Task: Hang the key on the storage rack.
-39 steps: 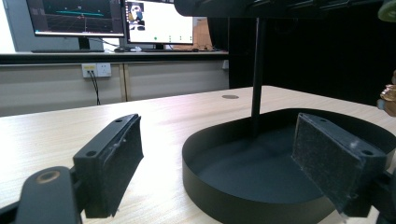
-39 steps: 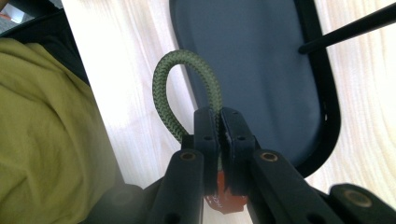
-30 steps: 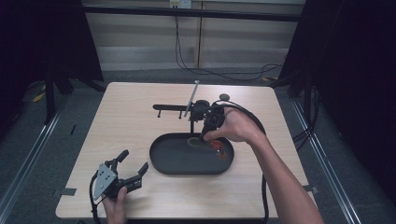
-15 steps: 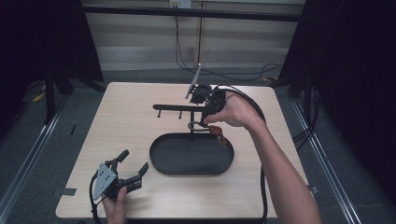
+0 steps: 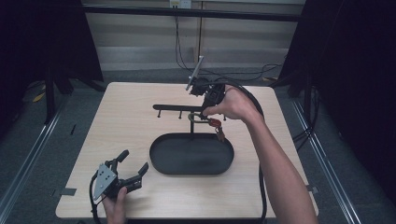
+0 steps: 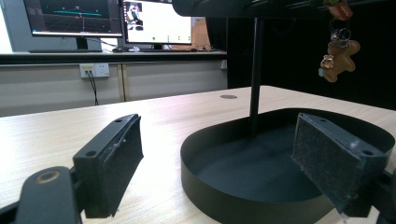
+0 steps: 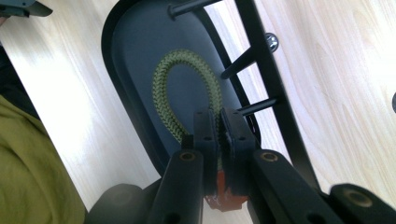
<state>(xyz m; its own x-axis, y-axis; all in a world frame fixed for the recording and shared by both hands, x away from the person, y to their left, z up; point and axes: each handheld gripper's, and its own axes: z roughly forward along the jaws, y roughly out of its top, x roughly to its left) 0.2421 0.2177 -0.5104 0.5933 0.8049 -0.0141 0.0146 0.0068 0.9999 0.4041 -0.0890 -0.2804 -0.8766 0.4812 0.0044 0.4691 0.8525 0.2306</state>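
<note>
Since the earlier frames, the right tool (image 5: 205,111) has lifted the keychain out of the black oval metal tray (image 5: 161,164) and carried it up and away, to the far side beside the black hook rack (image 5: 175,108).

From above, that tool's jaws are mostly hidden under the person's right hand (image 5: 233,105), and the grip is hard to make out there. Its own view settles it: the right tool (image 7: 219,140) is closed tight on the olive-green braided cord loop (image 7: 161,88), with a red-orange piece (image 7: 226,198) squeezed low between the jaws and largely covered by them. The brown bear-shaped charm (image 6: 338,58) dangles below with its metal rings, hanging free above the tray near the upright black post (image 6: 255,70); its top end is cut off at the frame edge in the left tool's view. From above the charm (image 5: 218,133) is small and blurred.

At the right, the forearm reaches forward from the near edge across the light wooden tabletop (image 5: 126,126), wrist bent left, hand wrapped over the tool's body, cable trailing back.

At the near left corner the left tool (image 5: 133,165) is held low over the tabletop, pointing toward the tray. Its jaws stand wide apart with nothing between them; the hand below is cut off by the frame.
</note>
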